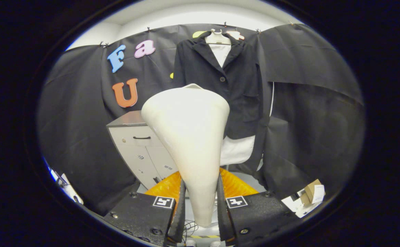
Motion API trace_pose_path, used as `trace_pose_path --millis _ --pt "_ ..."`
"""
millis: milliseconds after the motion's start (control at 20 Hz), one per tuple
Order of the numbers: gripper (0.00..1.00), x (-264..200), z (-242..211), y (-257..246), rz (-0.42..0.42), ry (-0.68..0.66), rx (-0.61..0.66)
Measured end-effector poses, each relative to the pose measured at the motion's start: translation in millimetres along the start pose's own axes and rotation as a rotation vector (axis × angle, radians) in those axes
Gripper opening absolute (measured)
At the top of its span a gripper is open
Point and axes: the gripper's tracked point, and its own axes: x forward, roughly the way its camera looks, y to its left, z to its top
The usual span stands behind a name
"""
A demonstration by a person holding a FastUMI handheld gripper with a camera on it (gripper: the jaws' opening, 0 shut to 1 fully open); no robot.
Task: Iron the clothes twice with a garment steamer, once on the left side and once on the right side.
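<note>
Cabinet: a pale grey cabinet with a darker top, one drawer with a dark handle and two doors below [141, 151] stands on the left against the black cloth wall, its right side hidden behind the steamer.
Gripper: the gripper [200, 206] holds its two fingers upright and close together, one on each side of the steamer's narrow handle; both press on it, so the jaws are closed around the handle.
Steamer: a cream-white plastic garment steamer, cone-shaped with a narrow handle widening to a broad rounded head [189, 130], stands upright between the fingers and rises well above them, its head in front of the jacket's lower left part as seen from the camera; whether it touches the cloth cannot be told.
Orange thing: a ribbed orange surface [236, 185] shows just beyond the fingers on both sides of the handle; what it is cannot be told.
Jacket: a black suit jacket with notched lapels and dark buttons [236, 75] hangs on a white hanger [217, 38] at the top of the wall, beyond the steamer and slightly right of it.
Shirt: a white shirt [237, 151] shows in the jacket's collar opening and again below its hem.
Floor items: a small brown cardboard box with white papers [311, 195] lies far right, near the foot of the wall.
</note>
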Motion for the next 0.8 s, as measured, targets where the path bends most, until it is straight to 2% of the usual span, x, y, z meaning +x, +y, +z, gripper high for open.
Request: trace_pose_path --millis 300,800 --pt "0.42 -1 4 8 0.012 -0.053 -0.019" --pt "0.42 -9 1 13 0.012 -0.062 -0.041"
